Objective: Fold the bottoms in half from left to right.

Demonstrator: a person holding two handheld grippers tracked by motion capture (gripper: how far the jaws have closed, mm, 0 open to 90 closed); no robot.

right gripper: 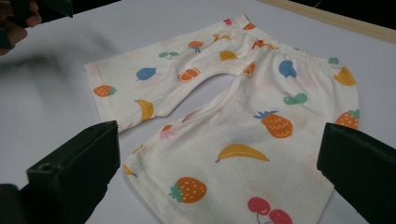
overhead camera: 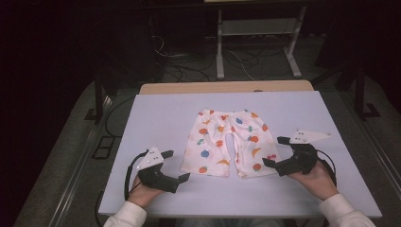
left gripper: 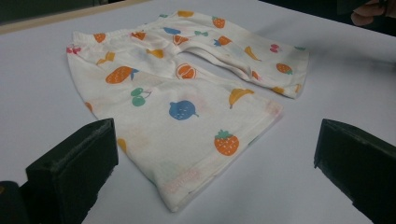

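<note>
While shorts (overhead camera: pixel 228 142) lie flat, right hand-held gripper (right gripper: pixel 219 186) view crops hem.

A small pair of white shorts (overhead camera: pixel 227 142) lies spread flat in the middle of the counter (overhead camera: pixel 156 118), waistband toward the far edge and both leg hems toward the person. The fabric is pale and thin, printed all over with little fruits: orange strawberries and pineapples, yellow bananas, blue berries, green and red cherries. The elastic waist is gathered and slightly puckered. The two short legs splay apart, leaving a narrow gap of bare counter between them. The cloth lies mostly smooth with only faint creases, and the hems show a stitched double edge.
</note>
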